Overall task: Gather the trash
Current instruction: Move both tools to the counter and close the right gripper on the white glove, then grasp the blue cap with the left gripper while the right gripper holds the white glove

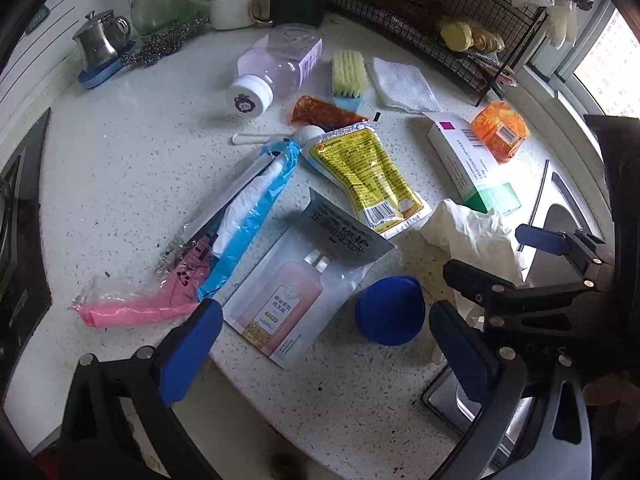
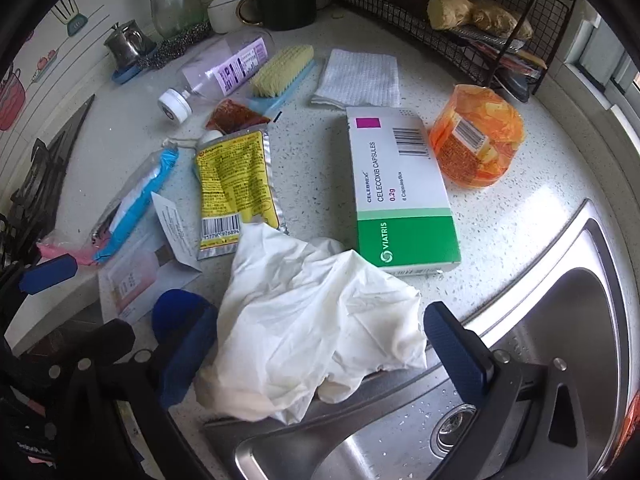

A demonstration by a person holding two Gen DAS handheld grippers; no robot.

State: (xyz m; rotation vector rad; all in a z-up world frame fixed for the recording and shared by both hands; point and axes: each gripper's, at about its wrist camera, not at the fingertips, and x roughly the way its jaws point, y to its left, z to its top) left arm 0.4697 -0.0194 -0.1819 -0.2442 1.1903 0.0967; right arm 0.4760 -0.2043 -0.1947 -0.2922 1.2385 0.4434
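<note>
Trash lies spread over a speckled white counter (image 1: 120, 168). My left gripper (image 1: 328, 352) is open and low, with a blue cap (image 1: 390, 310) and a torn clear sachet (image 1: 296, 292) between its fingers. A pink and blue wrapper (image 1: 224, 248) lies beside its left finger. My right gripper (image 2: 320, 356) is open and straddles a crumpled white glove (image 2: 312, 320) that hangs over the sink rim. Further off lie a yellow pouch (image 2: 234, 184), a capsule box (image 2: 400, 184), an orange packet (image 2: 476, 136) and a red sauce packet (image 2: 236, 114).
A steel sink (image 2: 560, 320) drops off at the right. A lying plastic bottle (image 1: 280, 64), a scrub brush (image 1: 350, 74) and a folded white cloth (image 2: 360, 78) sit further back. A wire rack (image 2: 440, 8), cups and a steel pot (image 1: 98, 42) line the back; a stove (image 2: 36, 184) is left.
</note>
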